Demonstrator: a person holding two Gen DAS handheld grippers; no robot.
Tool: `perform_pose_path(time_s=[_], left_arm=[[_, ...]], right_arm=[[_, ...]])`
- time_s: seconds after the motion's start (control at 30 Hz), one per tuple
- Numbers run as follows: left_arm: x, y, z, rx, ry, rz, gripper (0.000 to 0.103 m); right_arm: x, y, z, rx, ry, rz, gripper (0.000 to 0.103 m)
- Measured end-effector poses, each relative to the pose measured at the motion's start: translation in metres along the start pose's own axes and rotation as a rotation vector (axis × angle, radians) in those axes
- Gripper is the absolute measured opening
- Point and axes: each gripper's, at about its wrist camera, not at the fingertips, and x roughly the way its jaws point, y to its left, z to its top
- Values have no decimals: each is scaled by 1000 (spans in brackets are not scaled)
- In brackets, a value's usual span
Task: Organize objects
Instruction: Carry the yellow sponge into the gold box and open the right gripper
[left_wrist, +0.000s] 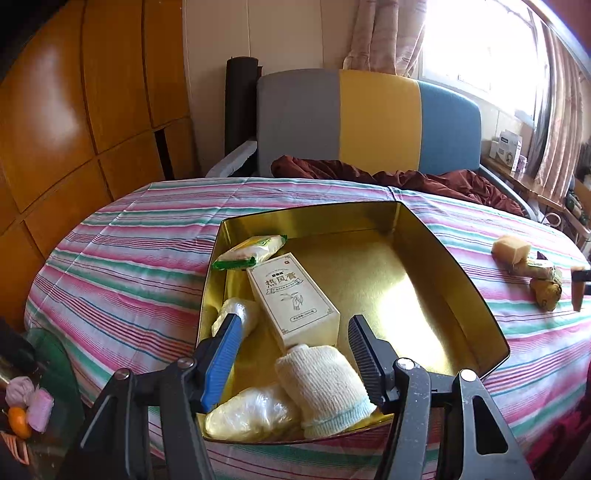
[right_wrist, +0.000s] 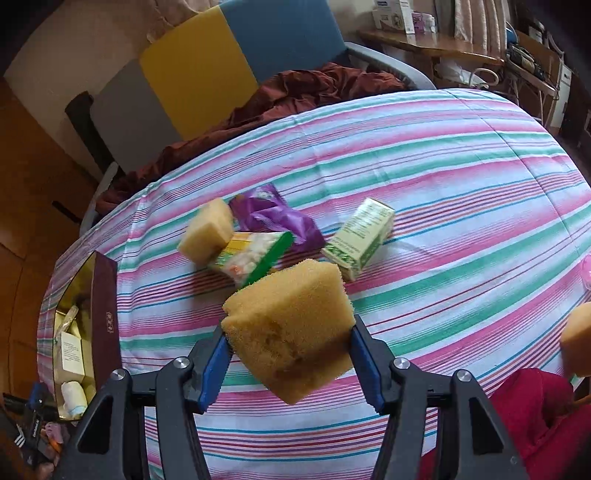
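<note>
An open gold tin (left_wrist: 461, 280) sits on the striped bedspread, and my left gripper (left_wrist: 294, 319) hovers over its near end, open and holding nothing. Inside lie a cream carton (left_wrist: 291, 299), a rolled white sock (left_wrist: 325, 387), a green-edged packet (left_wrist: 251, 251) and two plastic-wrapped bundles (left_wrist: 255, 410). My right gripper (right_wrist: 289, 328) is shut on a yellow sponge block (right_wrist: 291, 332), held above the bedspread. Beyond it lie a second sponge (right_wrist: 207, 230), a snack packet (right_wrist: 255, 258), a purple wrapper (right_wrist: 273, 218) and a pale green box (right_wrist: 360, 236). The tin (right_wrist: 107, 314) shows at the left edge of the right wrist view.
A dark red blanket (left_wrist: 424, 181) lies bunched against the grey, yellow and blue headboard (left_wrist: 376, 122). Wooden cupboards (left_wrist: 74, 129) stand to the left. A shelf with boxes (right_wrist: 424, 40) is at the far right. Red cloth (right_wrist: 532, 413) and an orange lump (right_wrist: 578, 339) sit close at right.
</note>
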Motion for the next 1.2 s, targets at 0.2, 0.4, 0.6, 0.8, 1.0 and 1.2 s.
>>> perform_pose_path(time_s=[0.2,0.4,0.6,0.8,1.0,1.2], left_arm=[[3,9,-3,-19,11,3,61],[3,28,-1,-35,23,16,66],[-1,57,0,-103,8,61,66],[0,68,-3,-138,8,54,66],[5,73,-4,-160,22,46,66],[7,71,-7,-159,25,54,66]], right_arm=[[3,92,-9,-171,19,130,60],[22,204,-33,-369,100,276,60],[63,290,-72,-524,227,321,61],[114,326,-101,-543,339,260,64],[118,333,-120,-536,376,339,73],[107,322,-113,-483,329,363,79]])
